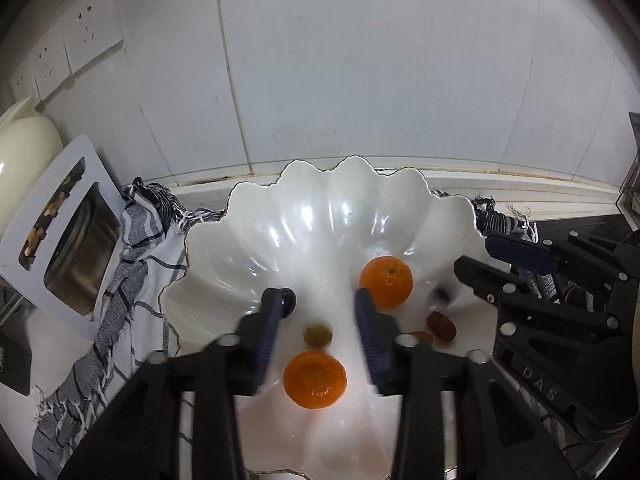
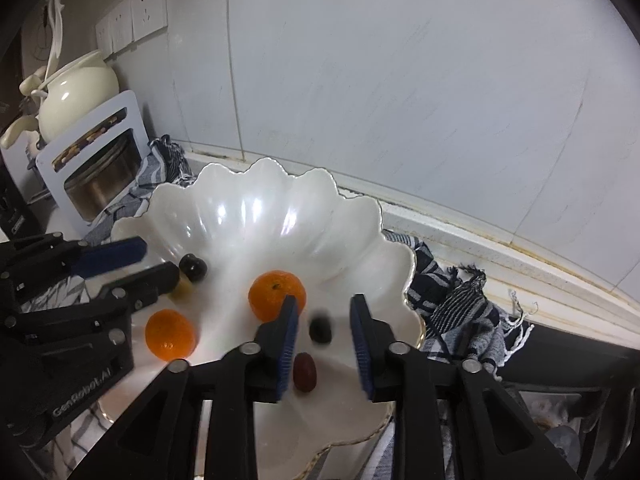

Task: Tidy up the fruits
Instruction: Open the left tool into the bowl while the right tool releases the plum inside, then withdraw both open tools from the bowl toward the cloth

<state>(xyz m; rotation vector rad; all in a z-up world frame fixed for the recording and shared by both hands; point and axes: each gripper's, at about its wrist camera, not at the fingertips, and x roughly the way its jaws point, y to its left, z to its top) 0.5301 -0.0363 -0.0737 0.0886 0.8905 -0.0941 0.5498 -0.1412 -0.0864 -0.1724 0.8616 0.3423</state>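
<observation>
Green fruit [image 1: 318, 335] between parted left fingers [image 1: 276, 312], untouched.

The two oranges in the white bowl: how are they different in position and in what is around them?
The far orange lies deeper in the scalloped bowl, just beyond the left gripper; the near orange lies closer to the camera, between that gripper's fingers. The far orange shows its stem dimple on top; the near orange shows smooth peel. A small green fruit sits beside the near orange only. Both are round, bright orange, similar in size.
</observation>
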